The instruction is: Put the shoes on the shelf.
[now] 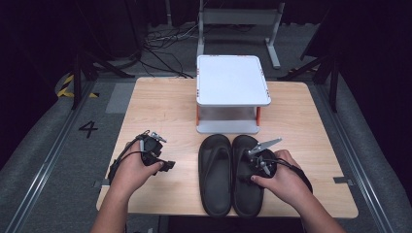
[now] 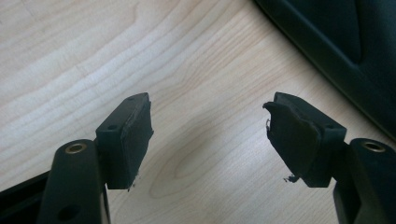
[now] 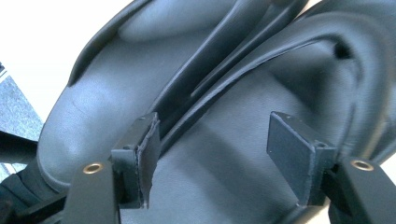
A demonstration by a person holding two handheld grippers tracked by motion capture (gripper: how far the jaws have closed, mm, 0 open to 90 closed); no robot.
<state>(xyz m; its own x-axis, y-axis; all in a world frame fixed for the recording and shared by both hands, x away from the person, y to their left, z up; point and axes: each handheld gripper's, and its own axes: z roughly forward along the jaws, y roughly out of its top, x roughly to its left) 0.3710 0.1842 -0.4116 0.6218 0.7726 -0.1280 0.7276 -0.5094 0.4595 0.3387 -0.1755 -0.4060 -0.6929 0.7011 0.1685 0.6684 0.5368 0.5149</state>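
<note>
Two black slippers lie side by side, toes away from me, on the wooden table (image 1: 160, 107): the left slipper (image 1: 215, 174) and the right slipper (image 1: 243, 199). My right gripper (image 1: 253, 167) hovers over the right slipper with its jaws apart. In the right gripper view, the right gripper (image 3: 215, 140) stands open just above that slipper's sole (image 3: 224, 163), its pads pressing on nothing; the left slipper (image 3: 107, 93) lies beyond. My left gripper (image 1: 170, 165) is over bare wood, left of the slippers. The left gripper (image 2: 210, 126) is open and empty, with a slipper's edge (image 2: 345, 42) at the upper right.
A white two-level stand (image 1: 232, 80) with orange posts sits at the table's far middle, just behind the slippers' toes. Bare wood stretches to the left and right of the stand. Dark floor, cables and metal frames surround the table.
</note>
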